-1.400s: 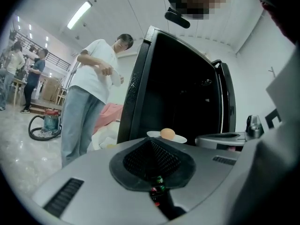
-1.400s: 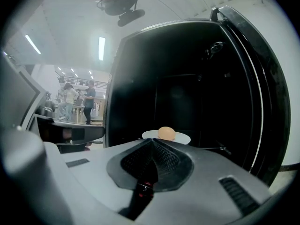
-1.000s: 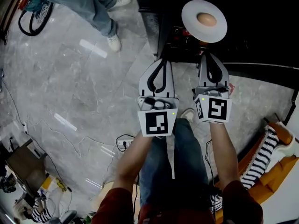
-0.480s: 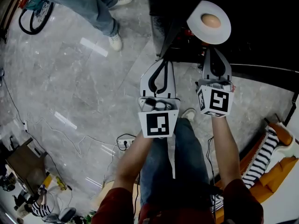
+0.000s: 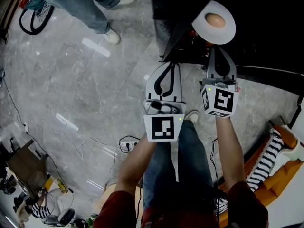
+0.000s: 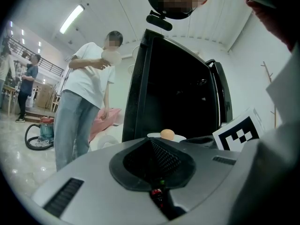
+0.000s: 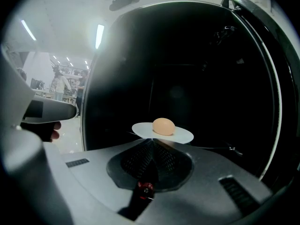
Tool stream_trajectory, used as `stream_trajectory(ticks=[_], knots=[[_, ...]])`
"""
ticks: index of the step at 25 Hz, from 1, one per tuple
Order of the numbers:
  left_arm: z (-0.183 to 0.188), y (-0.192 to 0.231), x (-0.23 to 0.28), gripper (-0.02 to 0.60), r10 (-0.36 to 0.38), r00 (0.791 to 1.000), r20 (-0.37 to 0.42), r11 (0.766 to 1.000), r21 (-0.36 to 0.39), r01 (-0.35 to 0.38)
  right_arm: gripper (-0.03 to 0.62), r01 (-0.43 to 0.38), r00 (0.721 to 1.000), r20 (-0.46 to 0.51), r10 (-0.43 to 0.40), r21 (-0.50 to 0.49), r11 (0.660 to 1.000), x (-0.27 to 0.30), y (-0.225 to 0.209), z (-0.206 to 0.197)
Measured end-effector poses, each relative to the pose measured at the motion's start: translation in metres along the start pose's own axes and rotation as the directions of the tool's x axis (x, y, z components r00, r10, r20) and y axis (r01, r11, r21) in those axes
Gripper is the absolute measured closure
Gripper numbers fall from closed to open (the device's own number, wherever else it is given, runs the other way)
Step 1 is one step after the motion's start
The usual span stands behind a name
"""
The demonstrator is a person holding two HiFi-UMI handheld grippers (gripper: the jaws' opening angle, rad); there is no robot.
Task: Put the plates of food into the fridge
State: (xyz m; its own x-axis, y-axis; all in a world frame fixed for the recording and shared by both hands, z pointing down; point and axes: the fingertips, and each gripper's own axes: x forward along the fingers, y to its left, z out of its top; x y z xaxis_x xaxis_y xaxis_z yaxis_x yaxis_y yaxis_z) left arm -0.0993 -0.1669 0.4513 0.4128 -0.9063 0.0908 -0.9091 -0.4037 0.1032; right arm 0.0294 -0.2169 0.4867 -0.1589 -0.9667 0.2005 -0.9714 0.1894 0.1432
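- The floor [image 5: 71, 89] is glossy grey marble-look tile, with pale streaks of reflected lamp light.
- Thin cables [image 5: 57, 127] trail loosely across it towards a white power strip [image 5: 127, 145].
- A vacuum cleaner [image 6: 43, 131] with a looped black hose stands on the floor at the far left.
- An orange seat [image 5: 285, 167] with a black-and-white striped cushion [image 5: 263, 161] on it sits at the lower right edge.
- A pink upholstered piece [image 6: 107, 120] stands low against a pale wall.
- The white ceiling [image 6: 108, 8] carries a long strip light [image 6: 71, 18], lit.
- A railed upper level [image 6: 28, 55] runs along the far left.
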Motion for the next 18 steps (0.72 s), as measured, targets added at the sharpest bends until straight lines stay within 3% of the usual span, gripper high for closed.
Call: stream_trajectory(ticks=[13, 18], knots=[[0.0, -0.004, 0.003, 0.575, -0.01, 1.0, -0.008, 1.0, 0.002, 0.01, 0.583, 0.013, 1.0, 0.0, -0.013, -0.005, 1.0, 0.009, -0.005, 0.001], [0.004, -0.003, 0.004, 0.575, -0.023, 1.0, 0.005, 0.999, 0.041, 0.022, 0.583, 0.022, 1.0, -0.002, -0.022, -0.006, 1.0, 0.012, -0.01, 0.001]])
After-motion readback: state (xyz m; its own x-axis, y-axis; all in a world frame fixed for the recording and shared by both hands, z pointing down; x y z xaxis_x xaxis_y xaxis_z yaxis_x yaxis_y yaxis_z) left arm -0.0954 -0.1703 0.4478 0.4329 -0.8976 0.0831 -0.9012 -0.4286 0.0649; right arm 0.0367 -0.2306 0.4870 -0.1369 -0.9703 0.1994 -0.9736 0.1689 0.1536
